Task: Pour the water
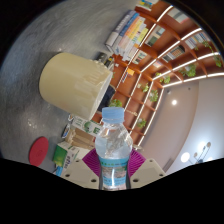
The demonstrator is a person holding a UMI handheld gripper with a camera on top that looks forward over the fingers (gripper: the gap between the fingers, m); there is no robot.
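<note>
Your hand-held gripper (113, 168) pinches a clear plastic water bottle with a pale blue label (113, 150) at lower centre, both magenta pads (92, 162) pressed against it. A cream cylindrical cup (73, 83) sits at upper left; a red round lid (39, 151) lies at lower left.

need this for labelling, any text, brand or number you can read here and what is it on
None can be read.
bottle, held between the gripper fingers: its blue label band is too blurred to read.
boxes on the shelves: printing too small to read.
cream cup: no text visible.
red lid: no text visible.
</note>
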